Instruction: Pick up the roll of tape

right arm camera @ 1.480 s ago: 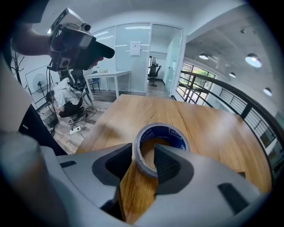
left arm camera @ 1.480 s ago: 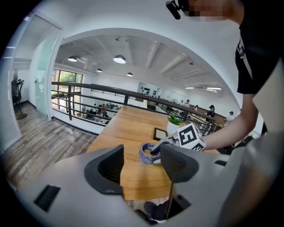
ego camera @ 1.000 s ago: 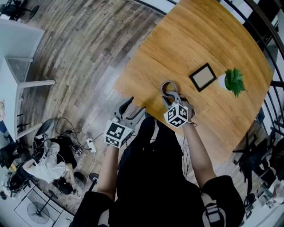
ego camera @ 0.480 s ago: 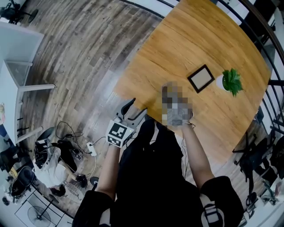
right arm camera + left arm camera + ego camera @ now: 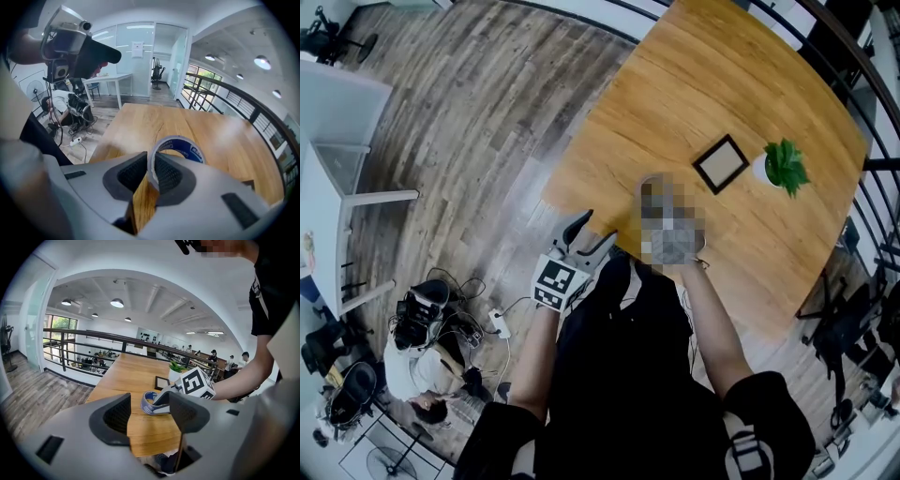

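Blue-grey band, pale inner face: the roll of tape (image 5: 180, 149) is pinched through its ring wall by the right tongs (image 5: 149, 174), 1 pad inside the hole and 1 outside, near the table (image 5: 722, 84) edge closest to the person. Whether it is clear of the table cannot be told. The lift is best taken straight up, the squeeze kept firm so the roll is not swung. The left tongs (image 5: 151, 420) are held wide and empty, off to the side.
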Demonstrator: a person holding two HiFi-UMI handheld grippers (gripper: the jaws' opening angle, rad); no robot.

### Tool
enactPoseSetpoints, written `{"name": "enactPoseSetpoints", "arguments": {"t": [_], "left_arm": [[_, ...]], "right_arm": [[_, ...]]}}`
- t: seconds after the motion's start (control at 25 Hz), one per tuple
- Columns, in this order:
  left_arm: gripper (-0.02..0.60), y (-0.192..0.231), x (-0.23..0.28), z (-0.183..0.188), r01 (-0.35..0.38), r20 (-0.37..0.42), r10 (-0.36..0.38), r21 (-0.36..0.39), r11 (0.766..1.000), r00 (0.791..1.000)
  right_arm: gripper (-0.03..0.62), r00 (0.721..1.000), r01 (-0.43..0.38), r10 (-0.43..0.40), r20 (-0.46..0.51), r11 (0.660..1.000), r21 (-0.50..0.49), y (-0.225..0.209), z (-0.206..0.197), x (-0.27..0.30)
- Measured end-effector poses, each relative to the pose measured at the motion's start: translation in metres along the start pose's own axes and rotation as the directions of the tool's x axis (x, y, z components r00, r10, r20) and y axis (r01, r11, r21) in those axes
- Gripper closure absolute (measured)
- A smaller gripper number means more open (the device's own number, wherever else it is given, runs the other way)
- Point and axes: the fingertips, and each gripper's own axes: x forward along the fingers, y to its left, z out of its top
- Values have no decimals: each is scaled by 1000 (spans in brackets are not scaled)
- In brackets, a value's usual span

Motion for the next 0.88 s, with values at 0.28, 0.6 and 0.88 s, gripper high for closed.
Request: {"name": "enactPoseSetpoints", "arguments": {"t": [0.28, 0.6, 0.88], "left_arm": [[324, -6, 2, 3, 20, 2, -20, 12, 1000, 1000], [324, -7, 4, 25, 4, 42, -5, 29, 1000, 999], [324, -6, 11, 45, -43, 90, 42, 11, 999, 995]], "right_arm": [[534, 998, 45, -47, 47, 998, 48, -10, 14, -17], [536, 992, 90, -96, 79, 993, 70, -26, 15, -45], [536, 976, 144, -154, 153, 987, 73, -48, 23, -81]]}}
